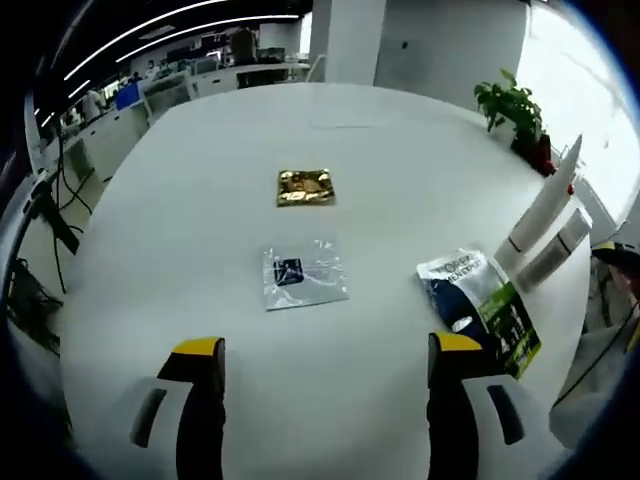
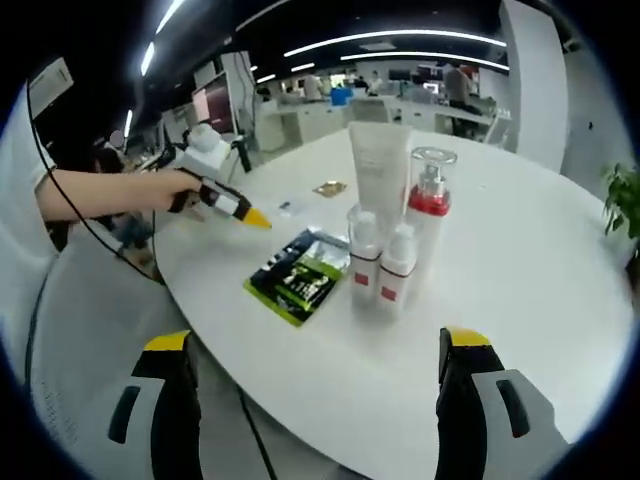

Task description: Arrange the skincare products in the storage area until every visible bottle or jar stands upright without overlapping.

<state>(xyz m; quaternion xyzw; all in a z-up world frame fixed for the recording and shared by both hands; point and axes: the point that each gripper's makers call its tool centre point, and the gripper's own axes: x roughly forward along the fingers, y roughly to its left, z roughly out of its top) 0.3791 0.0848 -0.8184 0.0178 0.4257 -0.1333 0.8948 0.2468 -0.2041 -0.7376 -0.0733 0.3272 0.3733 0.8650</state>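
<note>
Two grippers, both mine, both spread with nothing between the jaws.

Left gripper (image 1: 326, 352): hangs over the near part of the white tabletop (image 1: 400, 150). Ahead of it I see a clear sachet (image 1: 303, 273) lying flat, and beyond that a gold sachet (image 1: 305, 187), the two apart. To the right lies a green-and-black pouch (image 1: 485, 308), flat, close to the tabletop's edge. Just beyond the pouch stand a white tube (image 1: 541, 208) and a small bottle (image 1: 556, 246), side by side, tilted in this view. A potted plant (image 1: 513, 108) sits at the far right rim.

Right gripper (image 2: 318, 358): held at the tabletop's near edge, facing the product cluster. Items standing upright there: two small bottles with red labels, the left bottle (image 2: 364, 260) and the right bottle (image 2: 397, 266), touching or nearly so; behind them the tube and a pump bottle (image 2: 429, 205) with a red collar and clear cap. The pouch lies flat just left of the cluster. Farther left, a hand (image 2: 165, 190) holds the left gripper, yellow tip over the tabletop.
</note>
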